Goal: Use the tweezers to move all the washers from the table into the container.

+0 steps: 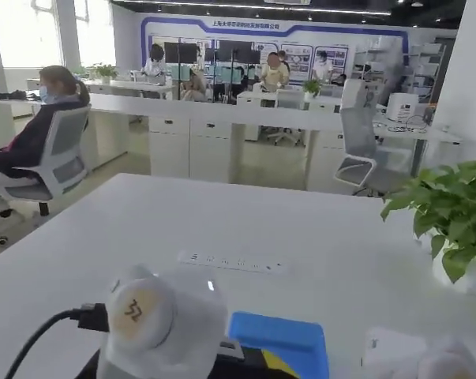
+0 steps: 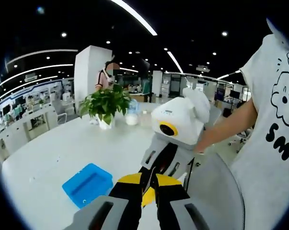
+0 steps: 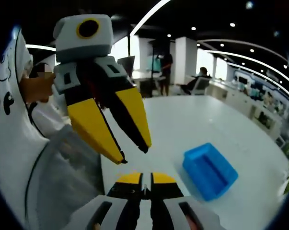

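Both grippers are in the air at the near edge of a wide white table, pointing at each other. In the right gripper view, my left gripper has long yellow jaws with black inner faces. Its tips stand a narrow gap apart and hold nothing. My right gripper has its yellow-tipped jaws pressed together, with nothing between them.

A shallow rectangular blue plastic container lies flat on the table, just beyond the two grippers. In the head view it lies between their white bodies. A black cable runs from the left gripper's body. Farther out on the table lies a long white power strip. A leafy green potted plant stands near the table's right side. My pale printed T-shirt shows beside the grippers.
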A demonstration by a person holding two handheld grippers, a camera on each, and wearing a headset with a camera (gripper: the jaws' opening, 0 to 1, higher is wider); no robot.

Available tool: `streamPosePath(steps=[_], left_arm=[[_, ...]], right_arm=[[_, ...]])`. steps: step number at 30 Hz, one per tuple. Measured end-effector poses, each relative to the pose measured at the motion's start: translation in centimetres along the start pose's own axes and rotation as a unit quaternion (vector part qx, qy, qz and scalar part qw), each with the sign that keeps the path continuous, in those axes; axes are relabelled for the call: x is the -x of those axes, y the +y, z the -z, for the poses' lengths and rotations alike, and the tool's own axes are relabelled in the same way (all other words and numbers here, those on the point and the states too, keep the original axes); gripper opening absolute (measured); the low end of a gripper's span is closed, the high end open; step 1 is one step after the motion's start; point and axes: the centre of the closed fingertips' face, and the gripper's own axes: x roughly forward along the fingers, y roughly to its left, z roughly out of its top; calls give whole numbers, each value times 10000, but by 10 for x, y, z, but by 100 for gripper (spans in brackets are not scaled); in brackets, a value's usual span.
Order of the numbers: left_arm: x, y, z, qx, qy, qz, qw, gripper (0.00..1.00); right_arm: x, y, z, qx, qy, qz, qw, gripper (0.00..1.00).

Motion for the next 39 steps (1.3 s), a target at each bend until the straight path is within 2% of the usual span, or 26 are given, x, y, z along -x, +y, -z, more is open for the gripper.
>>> streamPosePath(steps=[4,10,11,15,21,26,28,29,32,36,39], left_arm=[[-8,-8,2,-100,71,294,9995,8],[-20,-20,13,-366,321,665,9966,7],[-22,-19,12,-416,267,669,9965,5],[-19,-19,19,-355,355,752,9959,2],[-16,-16,26,-379,357,861,9949,0],[-18,-6,35,-465,395,876,9943,0],[-19,1,41,-547,497,835,9938,0],[-19,4,45,-598,570,834,9931,0],[-24,14,53,-499,620,843,9933,0],[-30,25,71,-617,864,776,9913,0],[-34,33,81,-543,916,743,9915,0]], right_arm=[[0,8,5,44,119,-125,9998,3],[-2,14,8,117,248,-224,9994,3],[-3,14,9,141,271,-252,9992,3],[-6,15,12,146,327,-295,9989,3],[-15,13,17,88,361,-377,9986,3],[-20,4,29,148,543,-385,9977,4],[-21,0,35,150,625,-375,9972,4],[-22,-4,39,136,669,-362,9970,5],[-26,-13,46,108,745,-365,9965,6],[-35,-24,61,302,1041,-293,9937,6],[-43,-29,68,121,1091,-308,9935,8]])
